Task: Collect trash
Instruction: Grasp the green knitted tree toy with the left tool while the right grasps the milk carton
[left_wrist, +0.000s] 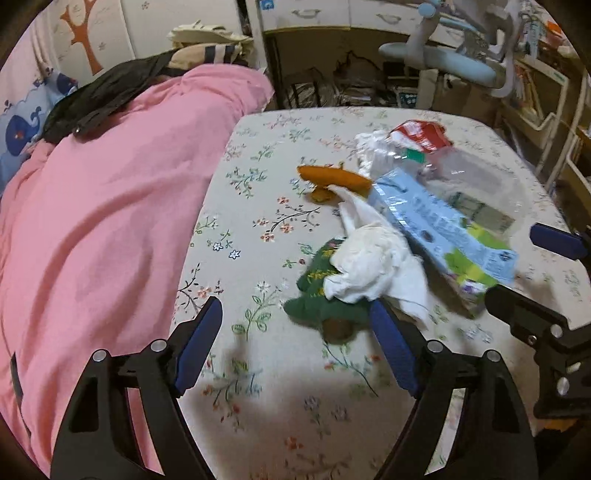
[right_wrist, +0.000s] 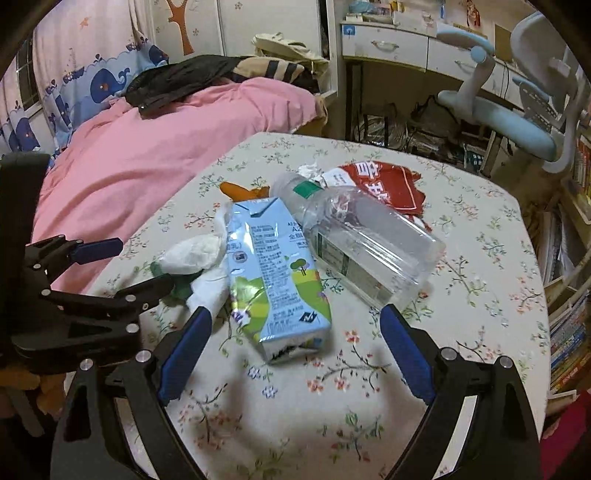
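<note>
Both spread and empty, the left gripper (left_wrist: 295, 343) should straddle the crumpled tissue (left_wrist: 369, 266) on the floral table (left_wrist: 258, 184), the right gripper (right_wrist: 295, 343) the milk carton (right_wrist: 273, 273) beside it.

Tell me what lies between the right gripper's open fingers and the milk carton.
Only bare floral tablecloth. In the right wrist view the right gripper hangs open just short of the milk carton, nothing between them.

Both my wrist cams look steeply down, close over the floral table (left_wrist: 258, 155). Left one sits nearer the pink bedding (left_wrist: 103, 206), right one centred on the milk carton (right_wrist: 273, 266). Shared: carton, tissue, bottle, each other's fingers.
</note>
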